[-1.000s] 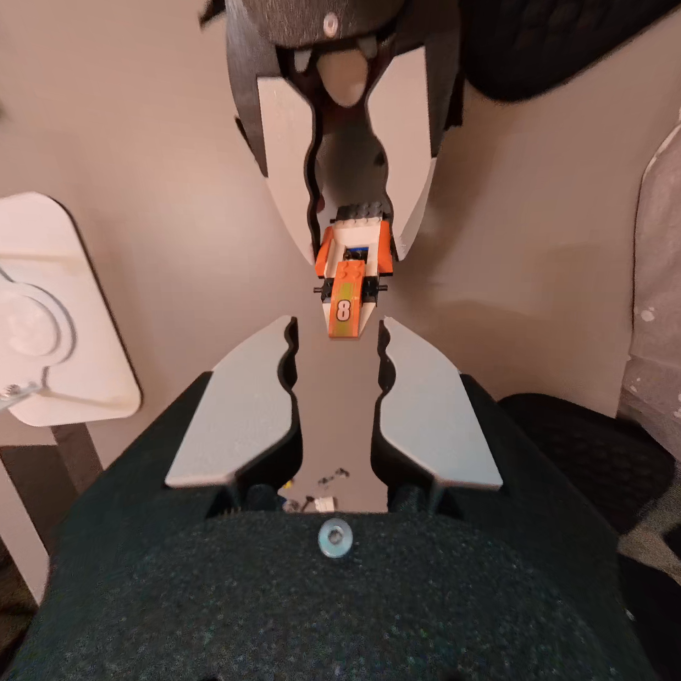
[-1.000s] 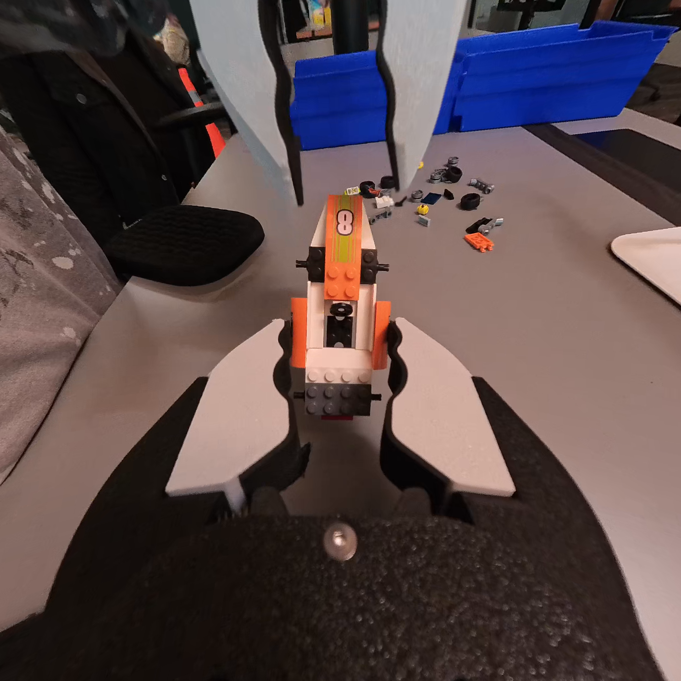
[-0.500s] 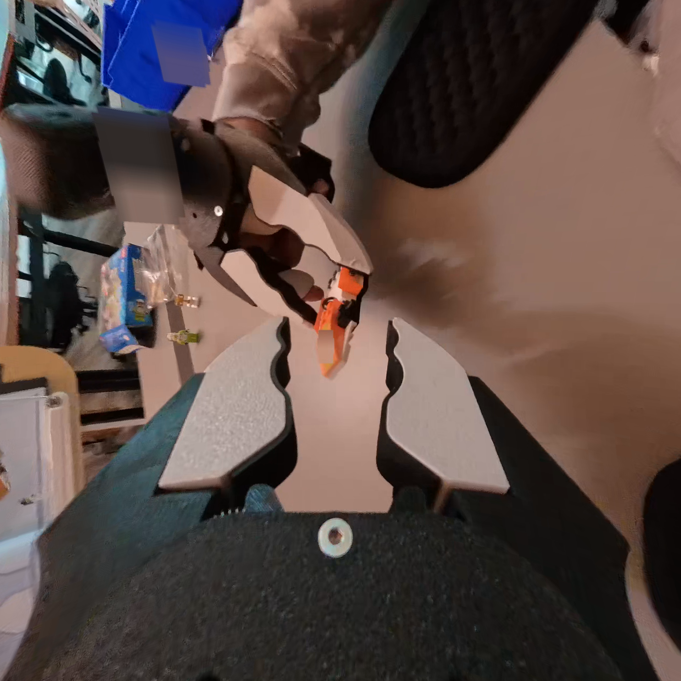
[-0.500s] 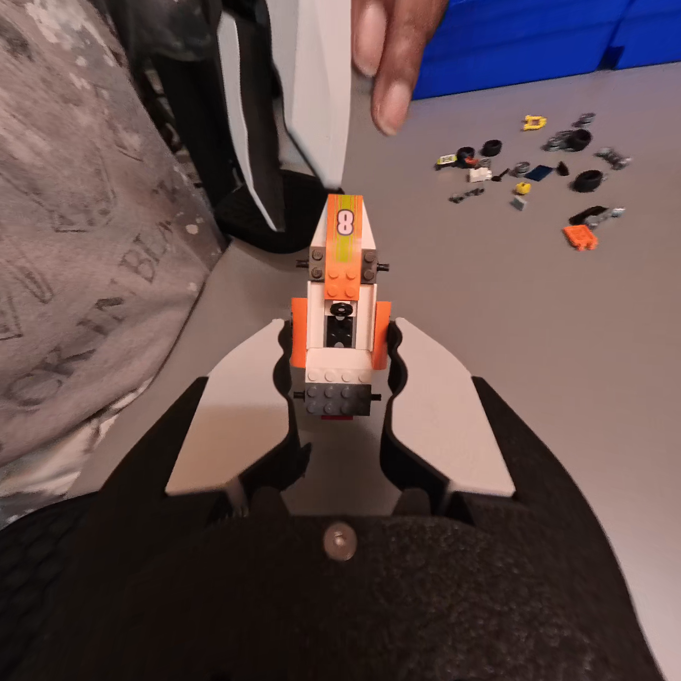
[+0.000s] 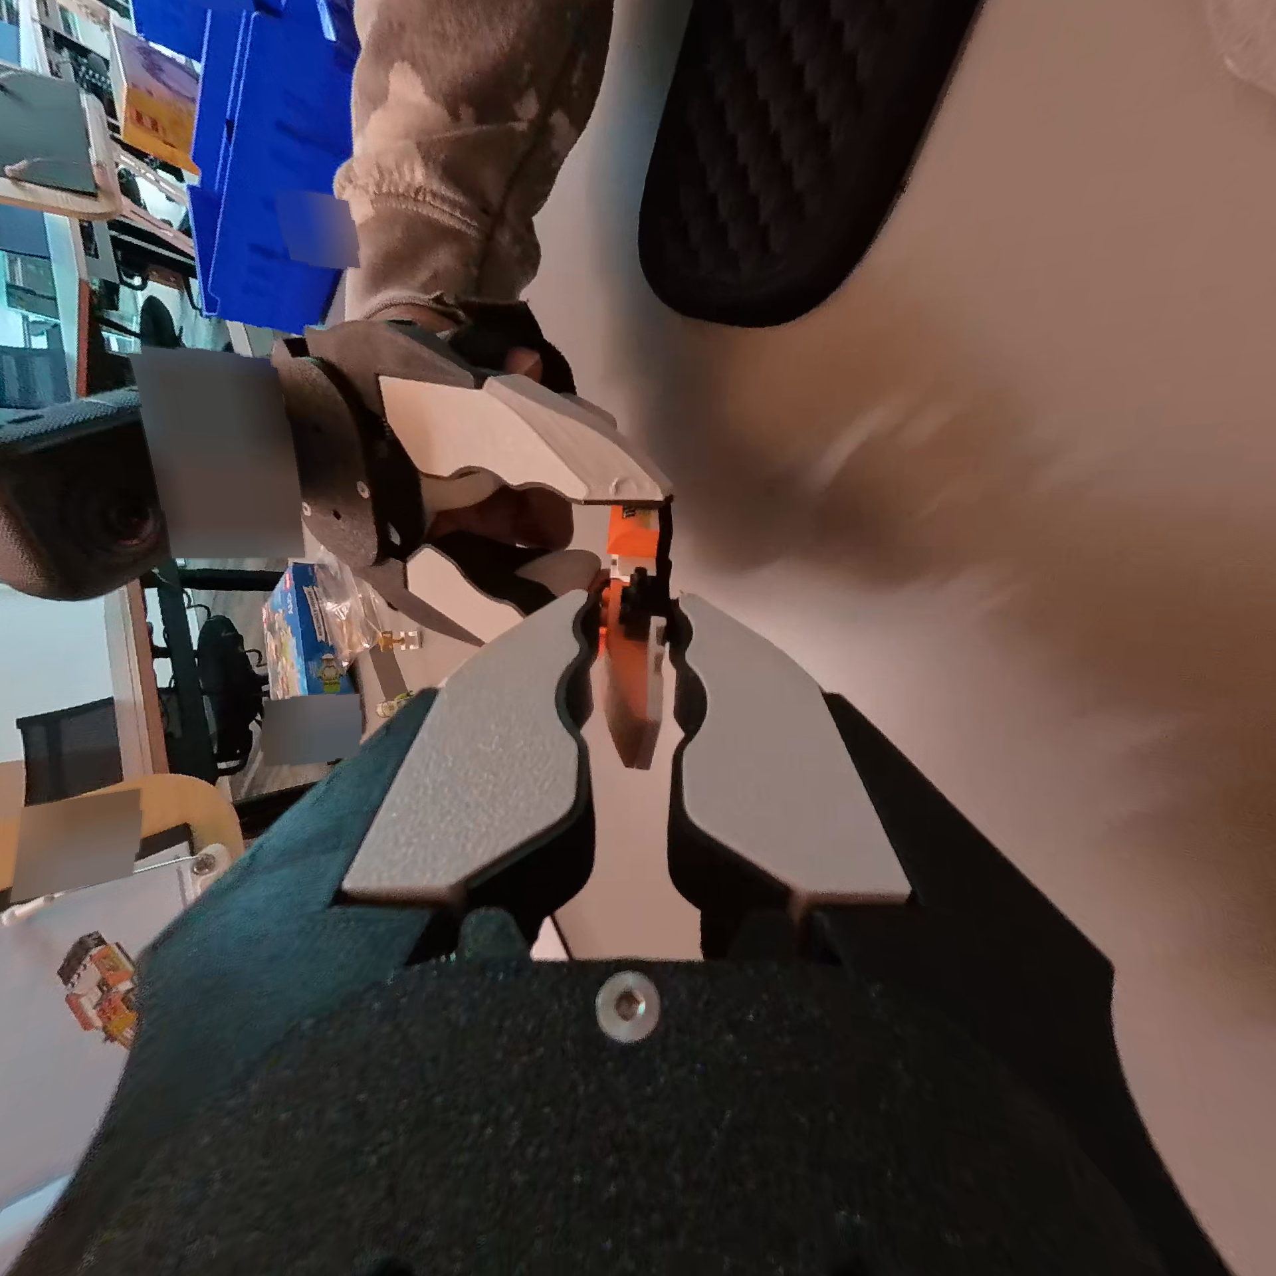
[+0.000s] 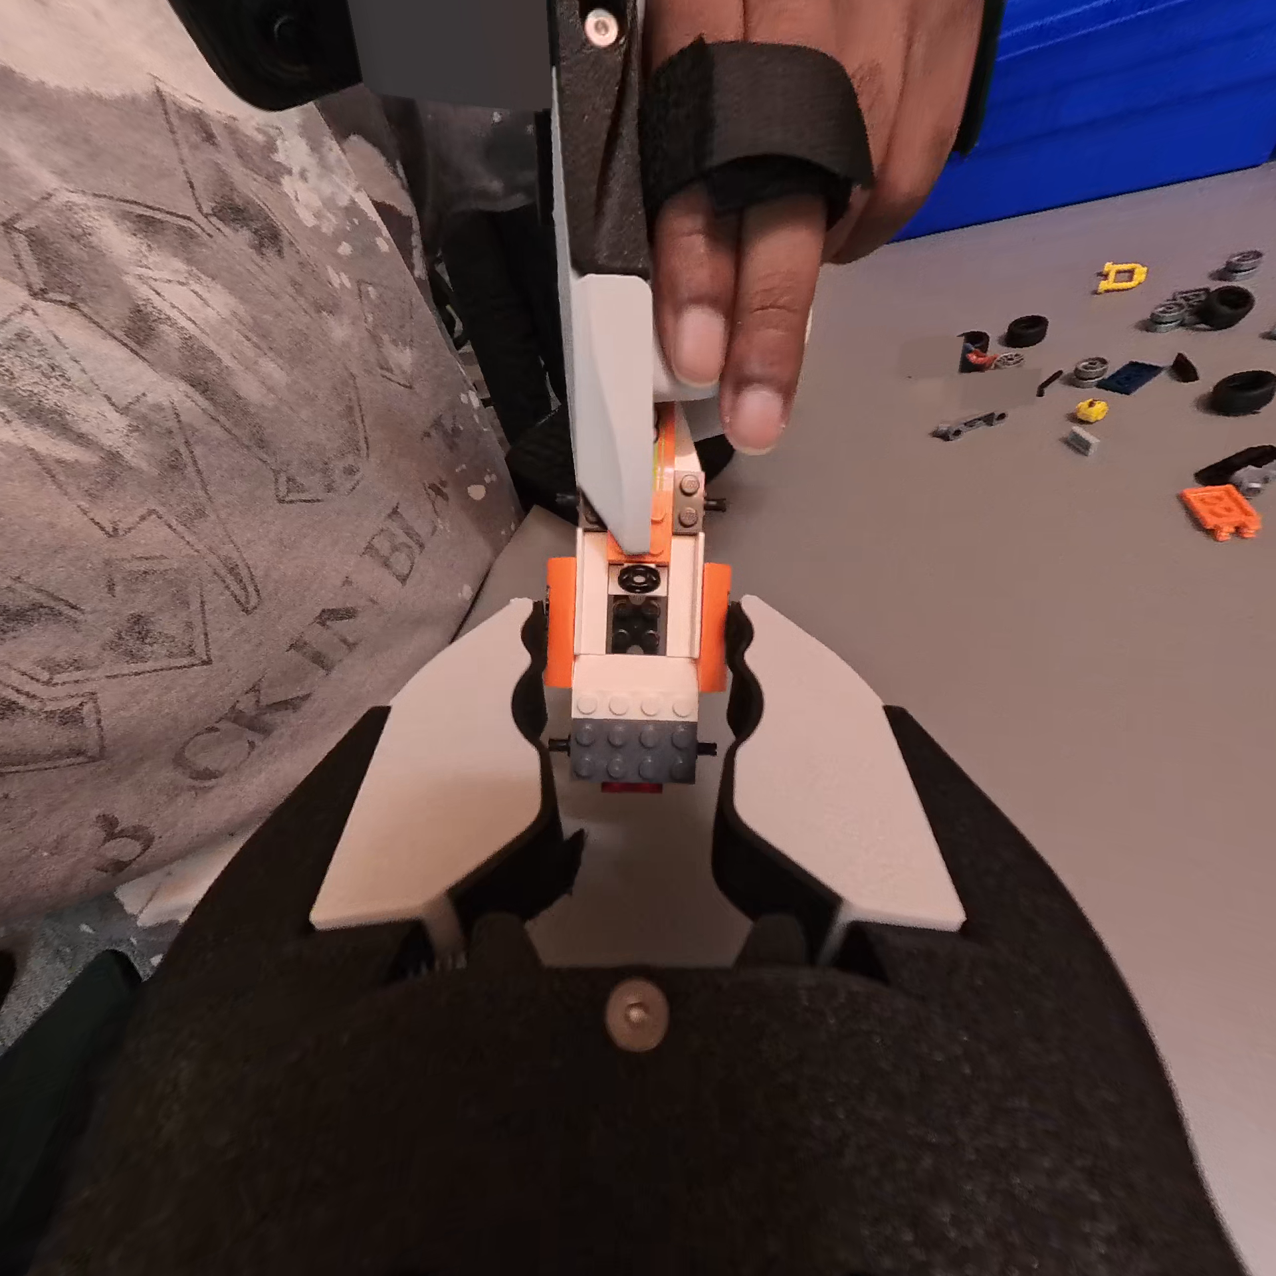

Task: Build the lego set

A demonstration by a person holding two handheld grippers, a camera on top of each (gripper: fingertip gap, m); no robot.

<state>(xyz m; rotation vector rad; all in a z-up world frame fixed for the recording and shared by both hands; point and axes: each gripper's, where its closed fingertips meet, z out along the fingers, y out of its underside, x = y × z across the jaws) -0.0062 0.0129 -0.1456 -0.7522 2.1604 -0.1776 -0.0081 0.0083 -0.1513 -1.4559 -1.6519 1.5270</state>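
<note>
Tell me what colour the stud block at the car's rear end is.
Dark grey, on the lego car; the right wrist view shows it best.

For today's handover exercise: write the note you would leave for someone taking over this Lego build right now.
Right gripper: shut on the car, gripping its orange sides at the rear.
Left gripper: its fingers sit on either side of the car's nose; whether they grip it is unclear.
Done: body assembled, held above the table.
Left: wheels and other loose parts lie on the table to the right, unattached.
</note>
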